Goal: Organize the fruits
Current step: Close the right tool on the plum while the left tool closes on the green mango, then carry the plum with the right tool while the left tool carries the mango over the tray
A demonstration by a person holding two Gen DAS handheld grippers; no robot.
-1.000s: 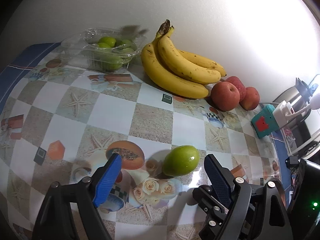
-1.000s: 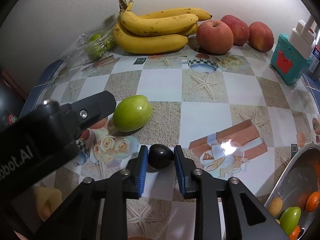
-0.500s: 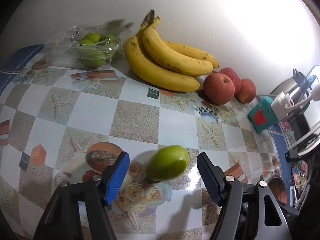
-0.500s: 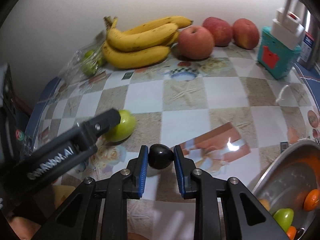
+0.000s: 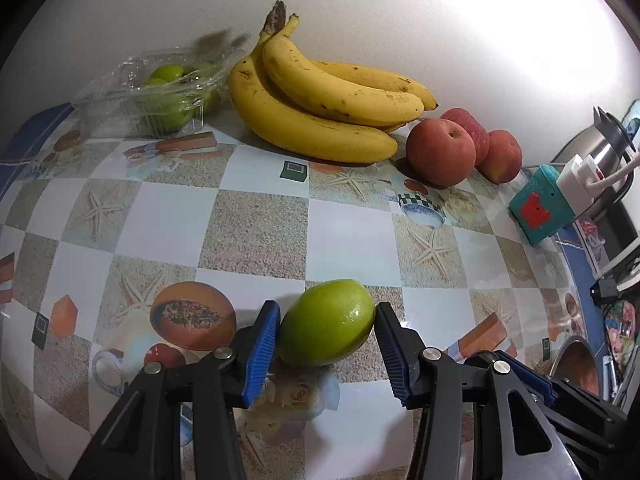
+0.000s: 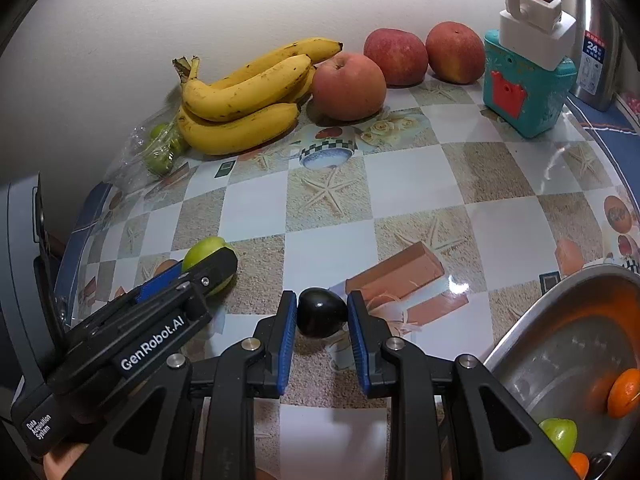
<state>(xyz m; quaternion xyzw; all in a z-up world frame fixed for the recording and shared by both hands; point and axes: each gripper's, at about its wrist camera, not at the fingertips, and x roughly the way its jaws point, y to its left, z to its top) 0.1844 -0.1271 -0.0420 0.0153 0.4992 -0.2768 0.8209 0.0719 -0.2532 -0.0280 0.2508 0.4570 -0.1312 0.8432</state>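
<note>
Since a second ago my left gripper (image 5: 326, 330) has come down around the green fruit (image 5: 327, 322) and its jaws have just been closing; both blue pads now sit against the fruit's sides, left pad on its left flank, right pad at its right end. That fruit lies on the patterned tablecloth (image 5: 256, 236) in the near middle of the table, beside the printed papaya. My right gripper (image 6: 322, 314) has slid right over the cloth with its load unchanged: narrow jaws clamped on a small dark fruit (image 6: 321, 312), held off the cloth just left of the steel bowl (image 6: 560, 304). I can see an orange and a small green fruit in the bowl at the near right. Along the far wall, from left to right, are a clear plastic box of green fruits (image 5: 164, 88), a bunch of bananas (image 5: 320, 112), three red apples (image 5: 440, 152) and a teal toy box (image 5: 540, 208).
</note>
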